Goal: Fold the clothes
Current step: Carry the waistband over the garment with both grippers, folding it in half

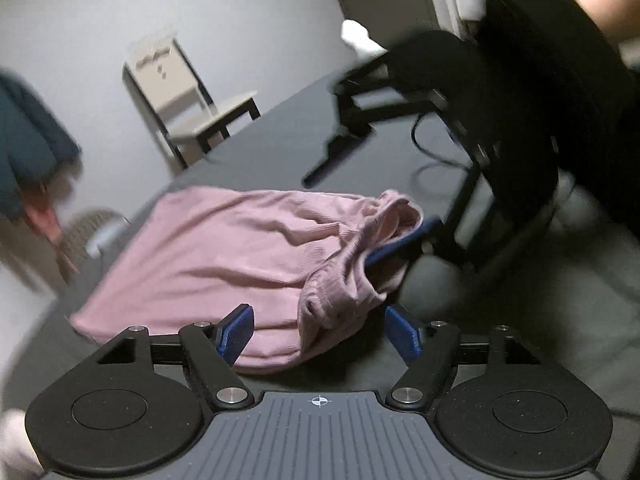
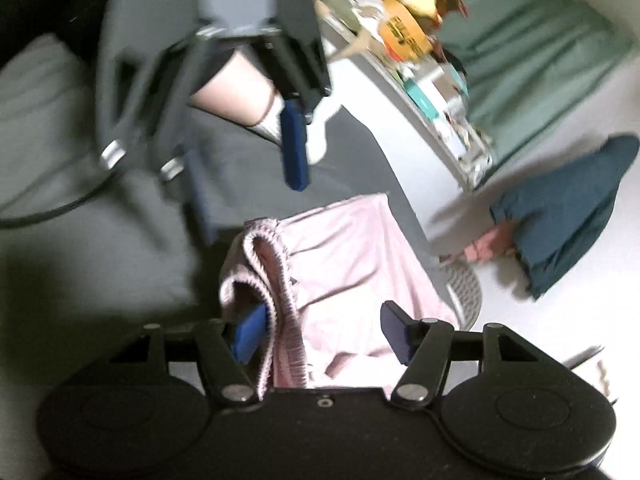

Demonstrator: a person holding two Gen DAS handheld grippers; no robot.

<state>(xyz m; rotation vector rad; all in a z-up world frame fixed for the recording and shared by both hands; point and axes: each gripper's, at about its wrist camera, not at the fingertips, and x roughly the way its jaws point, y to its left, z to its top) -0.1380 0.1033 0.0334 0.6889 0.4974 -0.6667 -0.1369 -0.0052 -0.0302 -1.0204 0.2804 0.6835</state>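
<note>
The pink ribbed garment (image 1: 224, 256) lies at centre frame on the dark counter (image 1: 280, 136); it looks soft, light and floppy, best taken at its gathered hem. The left tongs (image 1: 320, 332) stand apart. The right tongs (image 2: 320, 334) gape, one finger tucked under the hem. A chair (image 1: 192, 100) stands upper left, clear of the work.
</note>
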